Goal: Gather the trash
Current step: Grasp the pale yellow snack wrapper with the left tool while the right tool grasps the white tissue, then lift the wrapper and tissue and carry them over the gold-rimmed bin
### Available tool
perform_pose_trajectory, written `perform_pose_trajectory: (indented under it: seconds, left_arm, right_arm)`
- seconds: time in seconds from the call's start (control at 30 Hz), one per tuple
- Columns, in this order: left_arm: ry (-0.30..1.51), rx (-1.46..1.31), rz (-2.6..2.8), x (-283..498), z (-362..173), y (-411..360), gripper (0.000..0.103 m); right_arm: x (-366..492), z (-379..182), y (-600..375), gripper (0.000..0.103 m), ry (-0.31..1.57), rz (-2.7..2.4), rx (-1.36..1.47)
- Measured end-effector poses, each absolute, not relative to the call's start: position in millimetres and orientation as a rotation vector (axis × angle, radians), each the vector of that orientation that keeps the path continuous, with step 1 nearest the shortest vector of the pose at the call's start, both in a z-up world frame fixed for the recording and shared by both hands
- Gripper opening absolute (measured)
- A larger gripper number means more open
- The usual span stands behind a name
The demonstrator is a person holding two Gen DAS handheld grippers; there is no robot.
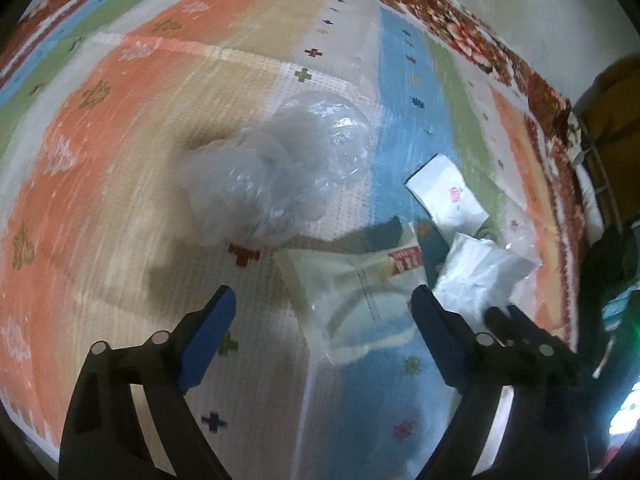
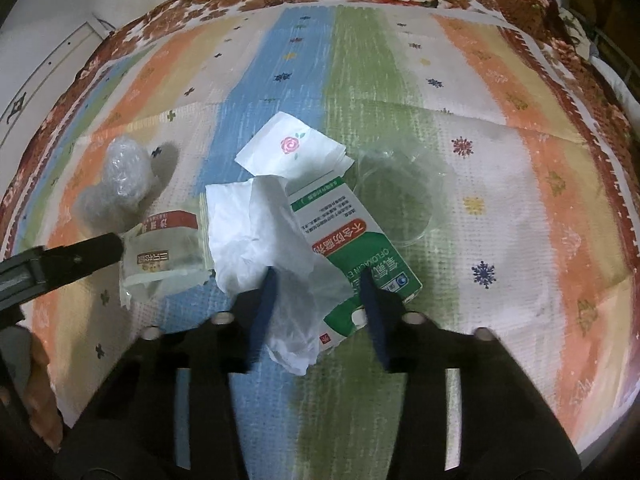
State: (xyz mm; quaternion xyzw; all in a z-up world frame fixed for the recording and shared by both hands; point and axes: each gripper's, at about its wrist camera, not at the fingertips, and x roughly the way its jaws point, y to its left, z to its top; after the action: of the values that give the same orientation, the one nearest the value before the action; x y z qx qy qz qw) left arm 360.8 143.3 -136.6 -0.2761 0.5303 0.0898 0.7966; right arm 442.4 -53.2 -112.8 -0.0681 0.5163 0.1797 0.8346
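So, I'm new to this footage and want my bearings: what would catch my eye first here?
Probably the litter heaped mid-cloth on the striped tablecloth: a crumpled white tissue lying over a green and white medicine box, with the right gripper astride both. Left of that sit a crumpled clear plastic bag and a flat snack wrapper, which the left gripper hovers over, wide open.

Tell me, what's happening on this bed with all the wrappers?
A person is collecting trash off a striped blanket with a handheld gripper in each hand. The right gripper straddles a crumpled white tissue lying over a green-and-white box; whether it has pinched them yet is unclear. The left gripper is open above a flat plastic wrapper, not yet gripping it. A crumpled clear bag and a rose-printed napkin lie untouched.
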Motion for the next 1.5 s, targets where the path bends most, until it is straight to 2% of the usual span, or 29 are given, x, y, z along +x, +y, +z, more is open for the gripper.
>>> perform_pose_trajectory:
  seconds: [0.03, 0.1, 0.13, 0.17, 0.23, 0.3, 0.33, 0.43, 0.47, 0.5, 0.53, 0.73, 1.13, 1.5]
  left_arm:
    - [1.147, -0.580, 0.183, 365, -139, 142, 0.081]
    - [1.158, -0.581, 0.168, 369, -144, 140, 0.073]
    - [1.168, -0.588, 0.159, 371, -147, 138, 0.070]
    - [1.174, -0.591, 0.153, 373, -149, 136, 0.064]
    - [1.188, -0.589, 0.141, 376, -153, 132, 0.058]
    - [1.206, -0.563, 0.142, 378, -156, 126, 0.037]
    - [1.205, -0.556, 0.149, 378, -156, 125, 0.037]
    - [1.186, -0.564, 0.146, 375, -154, 126, 0.026]
    - [1.180, -0.567, 0.141, 375, -152, 127, 0.020]
    - [1.174, -0.568, 0.139, 373, -151, 128, 0.005]
    - [1.173, -0.559, 0.142, 372, -149, 128, 0.002]
    - [1.157, -0.534, 0.161, 358, -135, 131, 0.002]
    - [1.045, -0.451, 0.122, 314, -66, 116, 0.002]
    - [0.986, -0.397, 0.097, 280, -30, 113, 0.001]
  right_arm:
    - [443, -113, -53, 0.031, 1.094, 0.380, -0.145]
    - [443, -114, -53, 0.020, 1.097, 0.381, -0.154]
    - [444, -116, -53, 0.019, 1.103, 0.383, -0.159]
    - [444, -118, -53, 0.013, 1.107, 0.388, -0.161]
    - [443, -121, -53, 0.010, 1.113, 0.395, -0.165]
    - [443, -123, -52, 0.006, 1.116, 0.403, -0.157]
    - [444, -123, -53, 0.005, 1.119, 0.408, -0.151]
    - [444, -122, -55, 0.003, 1.125, 0.419, -0.129]
    - [444, -121, -56, 0.003, 1.124, 0.412, -0.131]
    - [444, -120, -57, 0.002, 1.123, 0.405, -0.129]
    - [444, -119, -59, 0.002, 1.124, 0.405, -0.123]
    - [440, -104, -71, 0.002, 1.113, 0.414, -0.103]
    - [395, -54, -82, 0.002, 1.025, 0.461, -0.134]
    - [358, -21, -88, 0.002, 0.971, 0.484, -0.157]
